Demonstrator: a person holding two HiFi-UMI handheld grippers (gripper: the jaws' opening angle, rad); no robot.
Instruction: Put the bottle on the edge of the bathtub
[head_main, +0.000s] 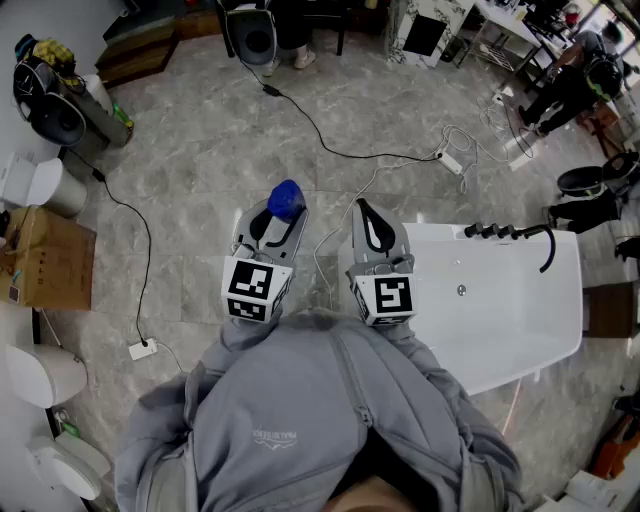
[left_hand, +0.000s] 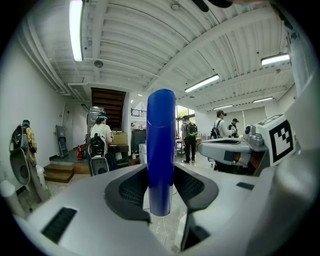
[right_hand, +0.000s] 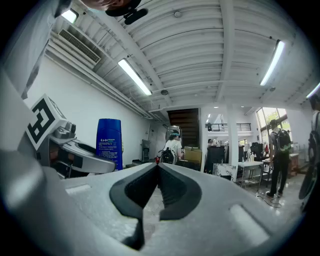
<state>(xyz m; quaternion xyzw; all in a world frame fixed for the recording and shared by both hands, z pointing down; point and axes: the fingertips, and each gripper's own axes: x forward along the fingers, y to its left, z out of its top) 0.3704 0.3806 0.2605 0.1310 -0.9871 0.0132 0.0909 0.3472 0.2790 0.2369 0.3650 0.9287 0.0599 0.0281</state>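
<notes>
A blue bottle (head_main: 287, 200) stands upright between the jaws of my left gripper (head_main: 283, 215), held in the air over the floor. In the left gripper view the bottle (left_hand: 161, 155) fills the middle, with both dark pads pressed on its sides. My right gripper (head_main: 362, 210) is beside it, to the right, its jaws closed tip to tip with nothing between them (right_hand: 158, 167). The right gripper view shows the bottle (right_hand: 109, 142) to its left. The white bathtub (head_main: 570, 300) lies to the right, its near corner just beyond the right gripper.
A black faucet and hose (head_main: 510, 234) sit on the tub's far rim. Black and white cables (head_main: 340, 150) and a power strip (head_main: 142, 349) lie on the grey floor. A cardboard box (head_main: 50, 258) and white toilets (head_main: 40, 375) stand at the left. People stand in the background.
</notes>
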